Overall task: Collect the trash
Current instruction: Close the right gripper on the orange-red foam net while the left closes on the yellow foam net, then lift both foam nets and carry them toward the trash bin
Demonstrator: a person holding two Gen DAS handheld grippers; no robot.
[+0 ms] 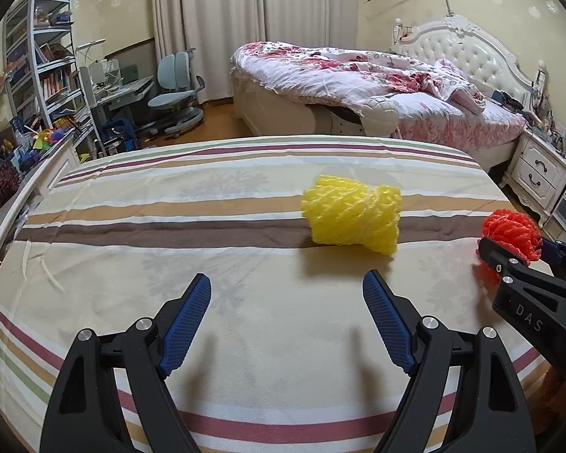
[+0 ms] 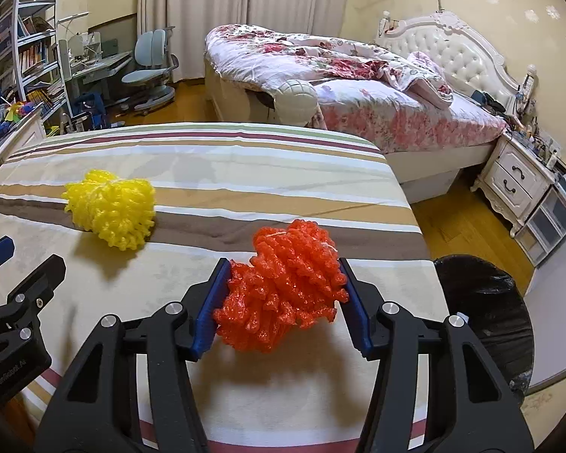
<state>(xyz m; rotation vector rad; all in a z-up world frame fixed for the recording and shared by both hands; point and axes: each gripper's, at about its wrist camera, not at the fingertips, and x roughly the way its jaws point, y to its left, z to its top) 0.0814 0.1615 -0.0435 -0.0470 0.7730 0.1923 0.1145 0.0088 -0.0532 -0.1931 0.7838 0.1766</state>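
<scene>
Right gripper [image 2: 283, 302]: you are squeezing the crumpled orange foam-net fruit sleeve [image 2: 283, 294] between both blue fingers [image 2: 213, 309], low over the worktop [image 2: 245, 173] draped in a striped cloth. Whether the sleeve is lifted clear of the cloth or resting on it, you cannot tell from here.

Left gripper [image 1: 286, 317]: fingers are spread wide, holding nothing, hovering short of the bunched yellow foam-net fruit sleeve [image 1: 352, 215]. That sleeve is lying on the brown stripe, to the left of the orange one and well apart from it.

The round bin lined with a black bag [image 2: 483, 302] is sitting on the floor just beyond the worktop's right edge, to the right of the orange sleeve.

Risks as judged:
- The orange sleeve is springy and bulging out above and below the pads; a loosened squeeze or a fast swing could let it pop free and drop on the floor short of the bin.
- Letting go before you are over the bin mouth could bounce it off the rim.
- Dragging low could snag and pull the cloth, shifting the yellow sleeve.
- The left gripper is approaching off-centre; closing there could just nudge the light yellow sleeve away.
</scene>
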